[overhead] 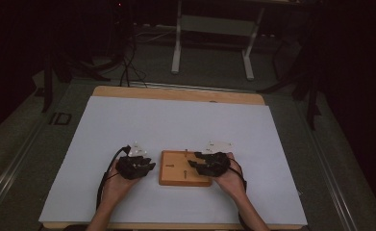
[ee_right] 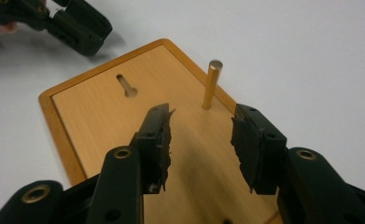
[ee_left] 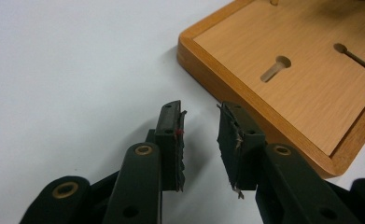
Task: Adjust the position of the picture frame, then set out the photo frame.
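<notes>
The white surface carries a wooden board lying between my two hands. On the board stands one upright wooden peg near its far edge, and two keyhole slots are cut in the face. My right gripper is released, empty, jaws apart just before the peg. My left gripper is also released, beside the board's edge. I think I should keep the board steady and close squarely around the peg. I can read no writing anywhere.

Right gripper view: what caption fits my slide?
Open right gripper over a wooden board, a peg standing ahead.
</notes>
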